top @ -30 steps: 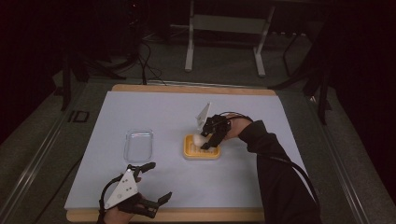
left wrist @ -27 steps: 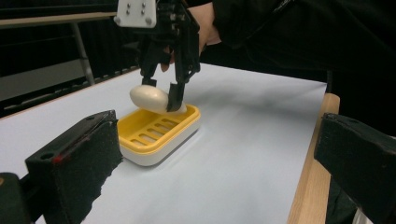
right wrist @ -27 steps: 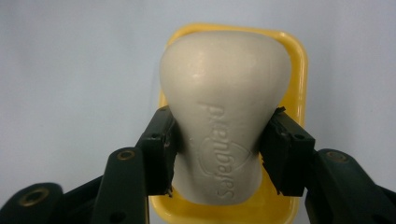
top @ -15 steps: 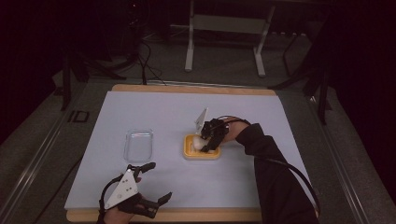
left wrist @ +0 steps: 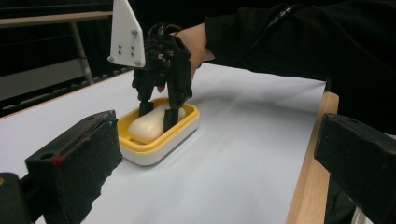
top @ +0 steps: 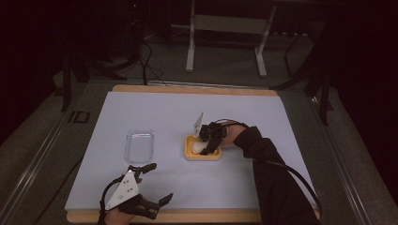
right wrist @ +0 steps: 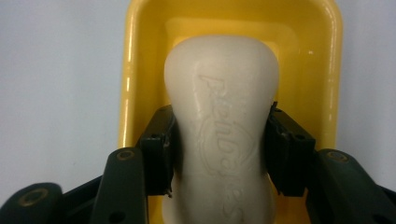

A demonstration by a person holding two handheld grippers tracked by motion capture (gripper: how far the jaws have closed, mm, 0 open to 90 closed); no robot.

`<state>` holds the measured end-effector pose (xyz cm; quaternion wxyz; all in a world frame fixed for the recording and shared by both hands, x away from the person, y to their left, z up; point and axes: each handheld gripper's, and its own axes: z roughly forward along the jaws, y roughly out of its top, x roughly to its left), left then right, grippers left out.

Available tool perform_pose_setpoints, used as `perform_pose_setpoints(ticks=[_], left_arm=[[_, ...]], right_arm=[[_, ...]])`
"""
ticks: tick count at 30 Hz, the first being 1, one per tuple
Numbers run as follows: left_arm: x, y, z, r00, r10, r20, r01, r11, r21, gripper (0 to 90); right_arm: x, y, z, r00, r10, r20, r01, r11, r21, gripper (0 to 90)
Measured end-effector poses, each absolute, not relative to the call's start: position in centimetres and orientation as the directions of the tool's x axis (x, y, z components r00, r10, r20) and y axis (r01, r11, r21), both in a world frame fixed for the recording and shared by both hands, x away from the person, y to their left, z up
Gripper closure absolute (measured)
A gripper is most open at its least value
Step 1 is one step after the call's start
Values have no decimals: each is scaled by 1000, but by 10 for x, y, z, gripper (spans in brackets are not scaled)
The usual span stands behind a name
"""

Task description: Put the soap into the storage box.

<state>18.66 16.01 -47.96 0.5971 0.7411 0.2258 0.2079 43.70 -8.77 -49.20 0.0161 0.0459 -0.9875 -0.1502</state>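
Observation:
A white bar of soap (right wrist: 222, 116) lies in a yellow soap dish (right wrist: 140, 56) near the middle of the white table cover. My right gripper (right wrist: 219, 149) points down into the dish, and both pads press on the soap's sides. From the high view the right gripper (top: 210, 146) covers the soap (top: 196, 148) in the dish (top: 192, 154). The left gripper view shows the soap (left wrist: 144, 127) low in the dish (left wrist: 154, 144). My left gripper (top: 152, 183) rests open at the table's near edge, with nothing between its jaws.
A clear plastic lid or tray (top: 139, 145) lies left of the dish. The wooden table edge (top: 197, 216) runs along the front. A metal stand (top: 225, 28) is on the floor behind the table.
My right gripper has come down with the soap into the yellow dish. The left gripper has stayed where it was.

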Motion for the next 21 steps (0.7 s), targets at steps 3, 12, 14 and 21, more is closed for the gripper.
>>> perform_pose_setpoints(ticks=[3, 12, 14, 21], left_arm=[[187, 160, -480, 811, 584, 40, 86, -186, 979, 8], [187, 160, -480, 812, 583, 40, 87, -187, 978, 7], [187, 160, -480, 812, 582, 41, 86, -189, 978, 8], [188, 159, -480, 811, 583, 41, 88, -191, 978, 7]], right_arm=[[437, -86, -492, -995, -92, 25, -80, 949, 304, 489], [437, -87, -487, -997, -79, 24, -68, 949, 306, 453], [437, -88, -482, -997, -72, 23, -60, 945, 320, 443], [437, -98, -462, -998, -55, 20, -44, 929, 367, 412]])
